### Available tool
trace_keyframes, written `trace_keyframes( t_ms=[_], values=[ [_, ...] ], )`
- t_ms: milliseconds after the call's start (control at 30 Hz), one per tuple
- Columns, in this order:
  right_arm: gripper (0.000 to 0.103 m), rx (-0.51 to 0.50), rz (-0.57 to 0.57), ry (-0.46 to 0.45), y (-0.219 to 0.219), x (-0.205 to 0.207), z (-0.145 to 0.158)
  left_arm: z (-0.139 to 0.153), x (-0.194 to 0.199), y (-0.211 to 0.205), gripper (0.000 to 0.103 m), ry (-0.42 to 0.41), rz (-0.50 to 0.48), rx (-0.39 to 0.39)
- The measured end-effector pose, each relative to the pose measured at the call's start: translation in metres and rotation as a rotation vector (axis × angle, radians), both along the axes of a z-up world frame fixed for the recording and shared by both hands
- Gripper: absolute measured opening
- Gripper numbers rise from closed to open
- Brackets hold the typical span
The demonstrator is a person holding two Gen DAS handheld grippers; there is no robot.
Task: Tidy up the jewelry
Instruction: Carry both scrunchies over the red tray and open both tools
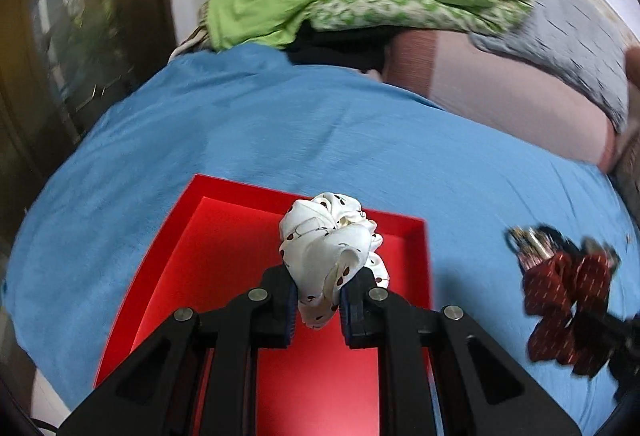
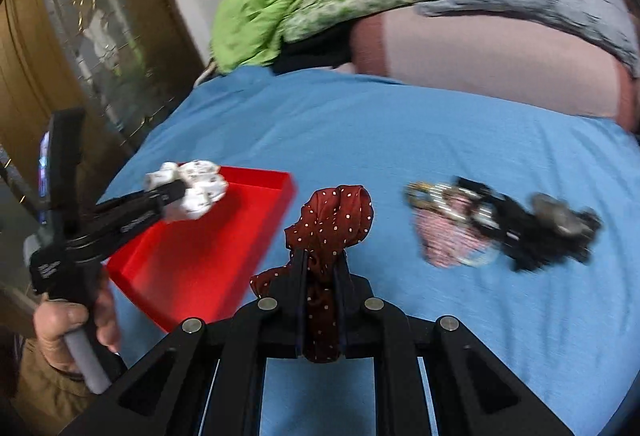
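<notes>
Left gripper (image 1: 318, 300) is clamping a white scrunchie (image 1: 334, 256) with small dark-red print, jaws narrow on the fabric. It is hanging over the red tray (image 1: 224, 236), which is lying on the blue bedsheet (image 1: 280, 131); the tray looks empty where visible. A hand (image 2: 72, 320) is holding this gripper's handle at the left of the right wrist view.

Right gripper (image 2: 320, 276) is pinching a maroon dotted scrunchie (image 2: 332, 224), jaws narrow, fabric bunching above and trailing below the pads. It is hovering over bare sheet just right of the tray.

Further right, a pile of remaining pieces (image 2: 500, 228) is lying on the sheet: metallic loops, something pink, something black.

Step in hand, as I judge it: dropping both scrunchies into the tray. To do it well, bring each gripper low over the tray floor before letting go, left one first, so that the soft fabric is landing inside the walls and not snagging on a pad. The right gripper needs to be shifting left over the rim.

Hard to read: both views are blurring. The pile is smeared, possibly clips and bracelets. The tray's near end is hiding behind the gripper bodies.
</notes>
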State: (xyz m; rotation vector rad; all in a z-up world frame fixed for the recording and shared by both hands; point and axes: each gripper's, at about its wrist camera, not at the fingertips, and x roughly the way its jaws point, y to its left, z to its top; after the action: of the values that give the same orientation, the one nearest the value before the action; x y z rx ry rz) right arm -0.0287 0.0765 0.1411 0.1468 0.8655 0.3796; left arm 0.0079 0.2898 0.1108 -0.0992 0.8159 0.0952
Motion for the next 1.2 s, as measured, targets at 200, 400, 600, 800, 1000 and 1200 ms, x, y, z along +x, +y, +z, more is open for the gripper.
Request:
trace_keyframes(
  t_ms=[200,400,600,800,1000,1200],
  values=[
    [0.013,0.028,0.072,0.034,0.054,0.046,-0.011,-0.023,0.035,0.044,0.016,0.06,0.078,-0.076],
    [0.013,0.019,0.107,0.073,0.1,0.086,-0.036,-0.046,0.052,0.078,0.017,0.161,0.129,-0.13],
    [0.016,-0.008,0.108,0.11,0.121,0.105,-0.06,-0.046,0.052,0.091,0.03,0.143,0.17,-0.149],
    [0.046,-0.037,0.108,0.078,0.124,0.099,-0.058,-0.041,0.046,0.095,0.046,0.112,0.166,-0.18],
    [0.059,-0.042,0.085,0.035,0.112,0.09,-0.04,-0.03,0.038,0.097,0.05,0.057,0.172,-0.207],
    [0.061,-0.032,0.015,0.036,0.062,0.051,-0.032,-0.014,0.02,0.086,0.05,-0.021,0.147,-0.218]
  ],
)
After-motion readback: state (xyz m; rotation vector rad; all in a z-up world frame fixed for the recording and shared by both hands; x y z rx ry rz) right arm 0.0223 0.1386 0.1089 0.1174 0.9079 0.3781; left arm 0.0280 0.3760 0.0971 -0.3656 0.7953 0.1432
